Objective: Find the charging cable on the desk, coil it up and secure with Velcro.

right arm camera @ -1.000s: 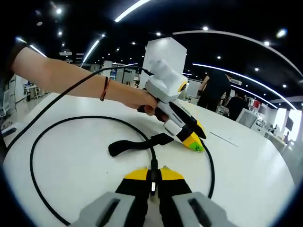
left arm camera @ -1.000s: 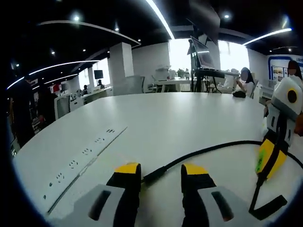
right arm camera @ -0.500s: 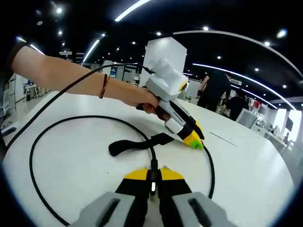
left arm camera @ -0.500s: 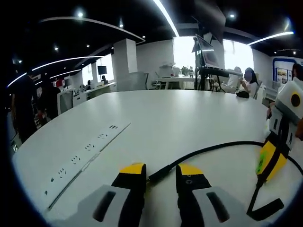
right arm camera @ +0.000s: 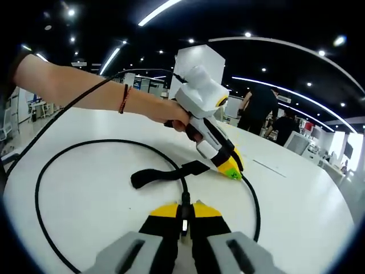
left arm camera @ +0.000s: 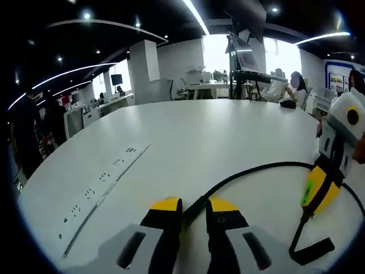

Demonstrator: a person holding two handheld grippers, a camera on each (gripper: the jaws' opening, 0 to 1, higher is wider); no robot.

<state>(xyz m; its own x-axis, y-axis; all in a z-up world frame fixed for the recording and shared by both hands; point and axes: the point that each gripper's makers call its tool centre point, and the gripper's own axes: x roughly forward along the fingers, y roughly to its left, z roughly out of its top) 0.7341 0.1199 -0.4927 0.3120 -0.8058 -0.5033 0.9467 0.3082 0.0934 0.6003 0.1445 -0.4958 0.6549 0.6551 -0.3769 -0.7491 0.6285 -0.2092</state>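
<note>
A black charging cable lies in a wide loop on the white round table. My right gripper is shut on one end of it, near the plug. A black Velcro strap hangs on the cable just ahead of those jaws. My left gripper has its yellow jaws closed in on the cable's other end. In the right gripper view the left gripper is held by a hand, tips down on the table. The left gripper view has the right gripper at the right, with the strap below it.
A flush strip of power sockets runs along the table to the left. A monitor on a stand and seated people are beyond the far edge. Standing people and a white pillar are in the background.
My left gripper's jaws have narrowed from wide apart to closed on the cable end. The right gripper has stayed shut on its end.
</note>
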